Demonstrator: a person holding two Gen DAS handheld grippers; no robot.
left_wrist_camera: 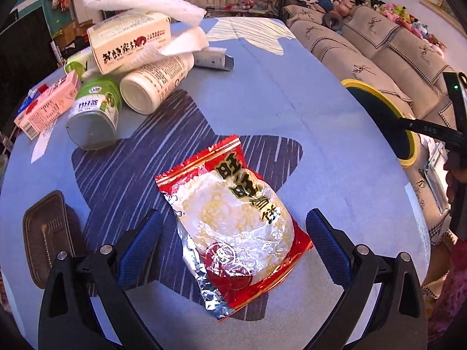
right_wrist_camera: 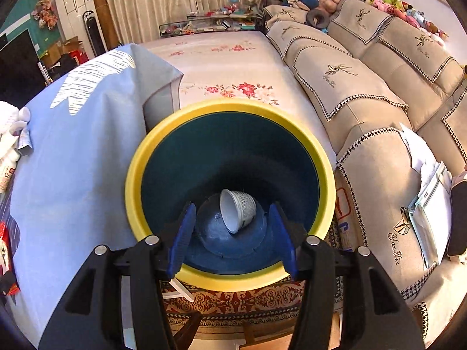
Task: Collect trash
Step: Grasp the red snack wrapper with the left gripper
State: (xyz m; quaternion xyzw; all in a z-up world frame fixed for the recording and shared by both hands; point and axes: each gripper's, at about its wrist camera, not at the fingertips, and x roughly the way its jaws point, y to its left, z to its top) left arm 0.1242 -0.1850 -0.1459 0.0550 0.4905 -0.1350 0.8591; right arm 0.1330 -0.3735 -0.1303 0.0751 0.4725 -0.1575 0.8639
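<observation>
Reading 旺旺 on red snack packet (left_wrist_camera: 233, 227)

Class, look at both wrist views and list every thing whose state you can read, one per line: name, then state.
left gripper: open, jaws either side of the snack packet
snack packet: flat on the table, not gripped
right gripper: open, empty, above the bin
bin: upright, no lid
paper cup: on its side in the bin
white bottle: lying down
green can: tipped over
pink carton: lying flat
</observation>
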